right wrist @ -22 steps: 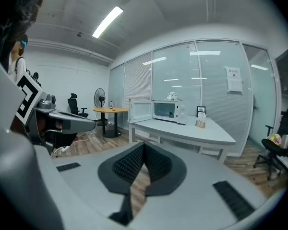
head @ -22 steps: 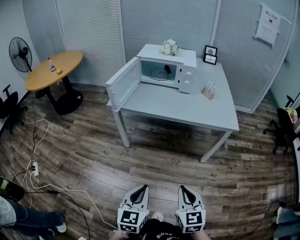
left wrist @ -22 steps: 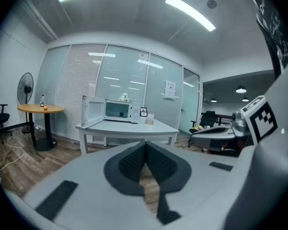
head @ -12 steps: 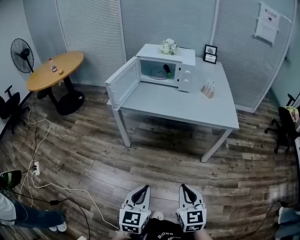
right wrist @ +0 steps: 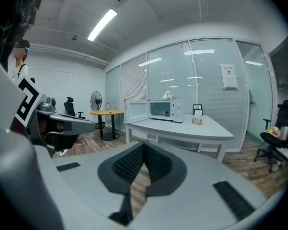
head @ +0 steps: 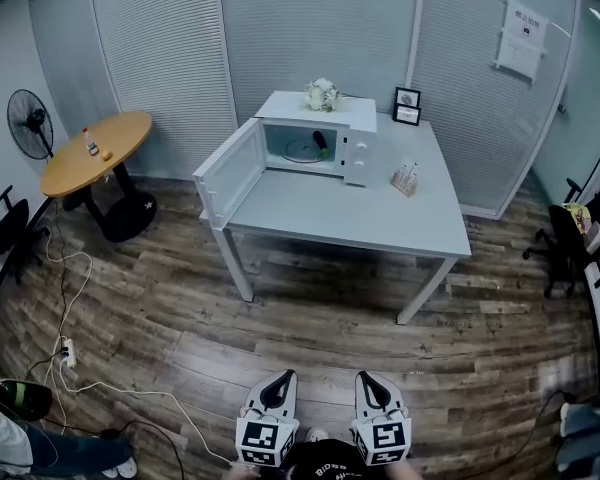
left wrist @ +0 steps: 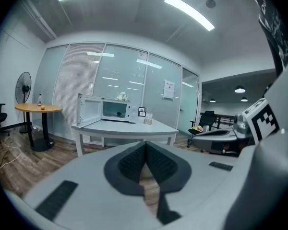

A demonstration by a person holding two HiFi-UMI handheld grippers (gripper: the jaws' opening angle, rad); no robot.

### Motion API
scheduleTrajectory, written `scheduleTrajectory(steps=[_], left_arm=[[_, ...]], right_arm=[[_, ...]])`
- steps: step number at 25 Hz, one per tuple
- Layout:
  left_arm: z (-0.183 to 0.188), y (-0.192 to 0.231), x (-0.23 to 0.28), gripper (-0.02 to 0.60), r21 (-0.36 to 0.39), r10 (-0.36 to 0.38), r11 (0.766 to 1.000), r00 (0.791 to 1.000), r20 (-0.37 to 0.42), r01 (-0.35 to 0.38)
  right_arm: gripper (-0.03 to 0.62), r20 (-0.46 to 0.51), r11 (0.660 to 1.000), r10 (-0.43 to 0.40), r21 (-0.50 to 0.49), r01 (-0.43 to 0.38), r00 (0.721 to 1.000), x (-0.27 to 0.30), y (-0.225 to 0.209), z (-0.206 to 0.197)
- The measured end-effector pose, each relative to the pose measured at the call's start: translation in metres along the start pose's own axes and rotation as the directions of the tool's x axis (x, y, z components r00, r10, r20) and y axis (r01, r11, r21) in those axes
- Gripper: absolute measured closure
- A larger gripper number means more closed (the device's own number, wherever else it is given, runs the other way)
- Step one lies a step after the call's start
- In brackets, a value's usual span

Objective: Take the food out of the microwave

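A white microwave [head: 315,138] stands at the back of a grey table [head: 360,218] with its door [head: 223,175] swung open to the left. Inside, on a plate, lies a dark and green piece of food [head: 321,143]. The microwave [left wrist: 116,109] is small and far off in the left gripper view, and the microwave [right wrist: 163,110] is also distant in the right gripper view. My left gripper [head: 278,382] and right gripper [head: 370,381] are side by side at the bottom of the head view, well short of the table, both shut and empty.
White flowers [head: 322,94] sit on the microwave; a picture frame [head: 407,106] and a small holder [head: 406,178] stand on the table. A round wooden table [head: 95,153] and a fan [head: 30,123] are at left, cables [head: 65,298] on the floor, office chairs [head: 570,238] at right.
The head view has shifted: the table and microwave now sit slightly left and higher. A person at the bottom left has moved further out of view. Both grippers stay shut and together.
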State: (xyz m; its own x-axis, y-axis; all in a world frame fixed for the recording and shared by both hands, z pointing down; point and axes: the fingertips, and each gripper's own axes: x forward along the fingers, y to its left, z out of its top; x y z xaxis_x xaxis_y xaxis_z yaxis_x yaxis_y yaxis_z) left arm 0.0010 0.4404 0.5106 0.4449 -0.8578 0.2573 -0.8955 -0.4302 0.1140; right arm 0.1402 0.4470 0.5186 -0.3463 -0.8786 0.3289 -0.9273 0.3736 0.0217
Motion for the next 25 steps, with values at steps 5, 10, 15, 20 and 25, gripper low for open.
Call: scheduleTrajectory(steps=[5, 10, 15, 20, 25], left_arm=[[0.016, 0.014, 0.032, 0.574, 0.029, -0.043, 0.999, 0.999, 0.003, 0.043], [0.029, 0.036, 0.063, 0.574, 0.042, -0.081, 0.996, 0.997, 0.0, 0.081], [0.041, 0.064, 0.094, 0.574, 0.051, -0.112, 0.992, 0.994, 0.001, 0.112], [0.049, 0.096, 0.117, 0.574, 0.059, -0.139, 0.988, 0.99, -0.006, 0.139], [0.055, 0.132, 0.138, 0.574, 0.065, -0.167, 0.984, 0.986, -0.018, 0.168]], right_arm=[[0.591, 0.007, 0.999, -0.041, 0.004, 0.041, 0.999, 0.027, -0.013, 0.014], [0.591, 0.017, 0.997, -0.071, 0.012, 0.071, 0.997, 0.061, -0.019, 0.029], [0.591, 0.013, 0.996, -0.092, 0.016, 0.092, 0.996, 0.098, -0.02, 0.042], [0.591, 0.012, 0.993, -0.116, 0.021, 0.116, 0.993, 0.134, -0.016, 0.054], [0.591, 0.009, 0.989, -0.144, 0.034, 0.144, 0.989, 0.169, -0.006, 0.064]])
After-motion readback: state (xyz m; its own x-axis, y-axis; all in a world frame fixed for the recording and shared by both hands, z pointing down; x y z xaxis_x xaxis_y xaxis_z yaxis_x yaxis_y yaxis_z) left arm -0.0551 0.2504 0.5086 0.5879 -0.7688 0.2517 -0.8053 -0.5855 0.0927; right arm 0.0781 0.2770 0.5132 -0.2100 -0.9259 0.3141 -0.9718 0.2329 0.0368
